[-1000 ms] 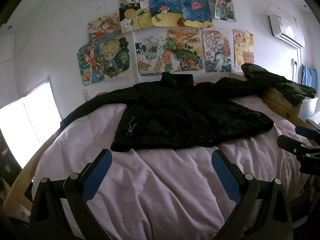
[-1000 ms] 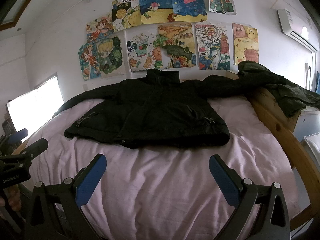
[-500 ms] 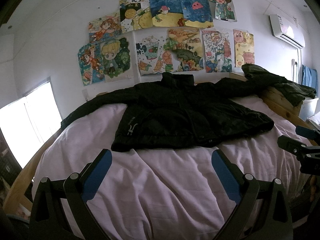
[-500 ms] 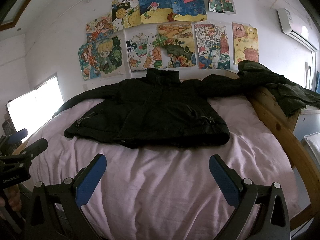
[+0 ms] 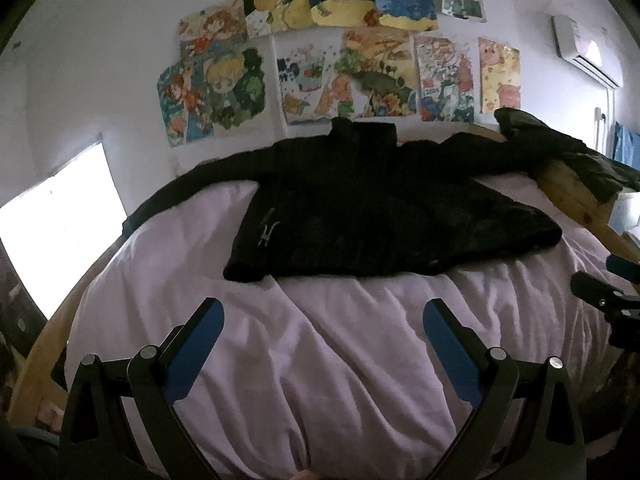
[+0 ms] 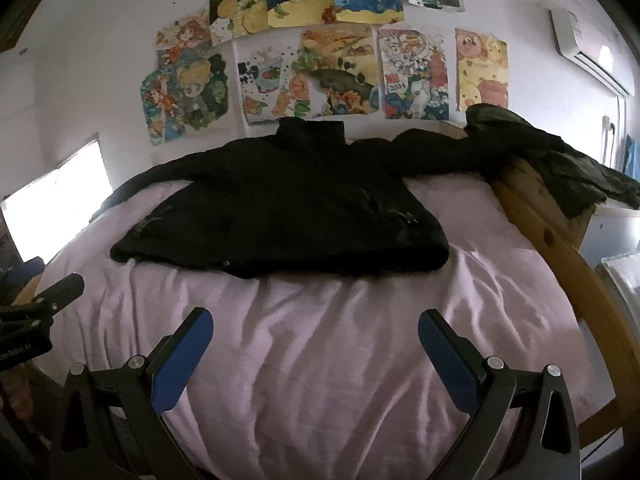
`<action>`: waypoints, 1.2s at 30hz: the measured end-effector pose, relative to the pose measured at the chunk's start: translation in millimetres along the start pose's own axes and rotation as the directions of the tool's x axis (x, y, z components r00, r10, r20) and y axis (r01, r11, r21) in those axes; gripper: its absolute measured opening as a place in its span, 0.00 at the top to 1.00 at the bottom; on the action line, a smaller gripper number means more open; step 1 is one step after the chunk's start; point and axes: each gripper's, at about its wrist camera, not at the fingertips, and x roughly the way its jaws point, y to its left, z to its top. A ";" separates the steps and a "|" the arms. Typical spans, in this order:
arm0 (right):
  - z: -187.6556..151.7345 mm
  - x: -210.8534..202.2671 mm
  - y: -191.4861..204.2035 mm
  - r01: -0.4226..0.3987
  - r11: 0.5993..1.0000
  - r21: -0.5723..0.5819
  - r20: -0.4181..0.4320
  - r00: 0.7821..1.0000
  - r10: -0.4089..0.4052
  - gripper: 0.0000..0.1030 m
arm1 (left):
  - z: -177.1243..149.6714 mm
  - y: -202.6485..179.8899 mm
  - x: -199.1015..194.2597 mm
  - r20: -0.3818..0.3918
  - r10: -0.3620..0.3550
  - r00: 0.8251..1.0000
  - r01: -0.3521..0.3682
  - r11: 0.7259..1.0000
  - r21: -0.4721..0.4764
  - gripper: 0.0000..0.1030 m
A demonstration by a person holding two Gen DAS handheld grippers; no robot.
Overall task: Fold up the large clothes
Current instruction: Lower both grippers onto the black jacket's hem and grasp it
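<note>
A large black jacket (image 5: 360,216) lies spread flat on the far half of a bed with a pale pink cover (image 5: 340,360), collar toward the wall and sleeves stretched out to both sides. It also shows in the right wrist view (image 6: 288,216). My left gripper (image 5: 323,324) is open and empty, above the near part of the bed, short of the jacket's hem. My right gripper (image 6: 316,328) is open and empty too, beside it to the right. The right gripper shows at the right edge of the left wrist view (image 5: 604,292).
A dark green garment (image 6: 560,160) hangs over the wooden bed frame (image 6: 560,240) at the right. Colourful drawings (image 5: 340,60) cover the white wall behind. A bright window (image 5: 56,232) is at the left. An air conditioner (image 6: 588,52) hangs at upper right.
Both cameras have tilted or moved slightly so the jacket and wall sit a little lower and closer in view. The jacket has not moved. Both grippers stay open.
</note>
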 end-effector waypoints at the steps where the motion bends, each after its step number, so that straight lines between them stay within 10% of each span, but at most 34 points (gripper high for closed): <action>1: 2.3 -0.9 -1.1 0.006 1.000 0.009 -0.011 1.000 -0.006 0.00 | 2.9 2.2 1.8 -0.020 0.004 1.000 -0.005 1.000 -0.011 0.05; 6: 33.2 -12.3 0.0 -0.035 0.999 -0.016 -0.052 0.998 0.034 0.00 | 38.8 13.6 0.8 -0.115 -0.018 0.993 0.012 0.999 -0.052 0.05; 21: 198.4 -12.8 -48.2 -0.025 0.992 -0.127 -0.033 0.999 0.021 0.00 | 157.3 -10.2 -24.3 0.060 0.074 0.995 -0.083 0.982 0.167 0.05; 28: 239.5 62.6 -109.8 0.035 0.993 -0.113 -0.055 0.998 -0.041 0.00 | 199.6 -28.6 55.2 -0.069 0.079 0.995 -0.064 0.978 0.196 0.05; 36: 278.2 155.9 -182.2 -0.094 0.994 -0.063 -0.064 0.994 0.090 0.00 | 244.6 -48.5 210.4 -0.222 -0.032 0.974 0.057 0.992 0.110 0.05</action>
